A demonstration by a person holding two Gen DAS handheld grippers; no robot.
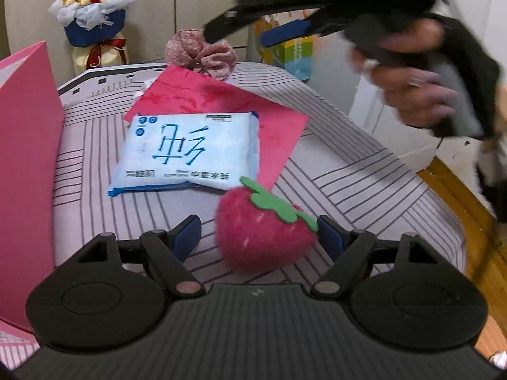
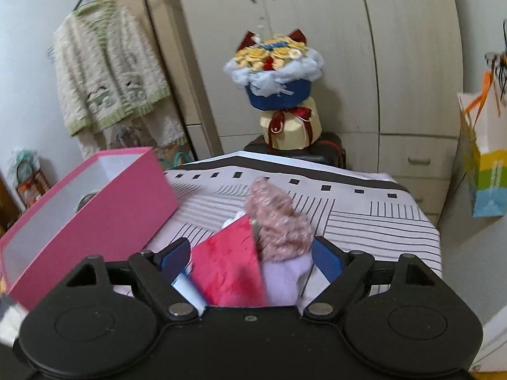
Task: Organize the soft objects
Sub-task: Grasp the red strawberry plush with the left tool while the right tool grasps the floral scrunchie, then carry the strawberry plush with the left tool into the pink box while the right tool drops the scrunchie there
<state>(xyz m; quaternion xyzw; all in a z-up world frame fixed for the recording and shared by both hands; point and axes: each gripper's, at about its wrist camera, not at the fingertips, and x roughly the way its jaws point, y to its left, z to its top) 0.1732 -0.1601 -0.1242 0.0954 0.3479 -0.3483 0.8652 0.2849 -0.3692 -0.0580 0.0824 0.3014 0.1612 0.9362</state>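
The fuzzy pink plush strawberry with a green felt leaf [image 1: 264, 229] lies on the striped cloth-covered surface [image 1: 364, 171] between the spread, unclenched fingers of the left gripper [image 1: 259, 234]; it looks light and squashy, best pinched across its round body. The right gripper [image 2: 252, 255], likewise released, frames one mottled pink fabric scrunchie [image 2: 279, 221]. Also visible: one blue-and-white soft wipes pack [image 1: 190, 150], one red paper sheet [image 1: 221, 101], one pink box [image 2: 95, 209].
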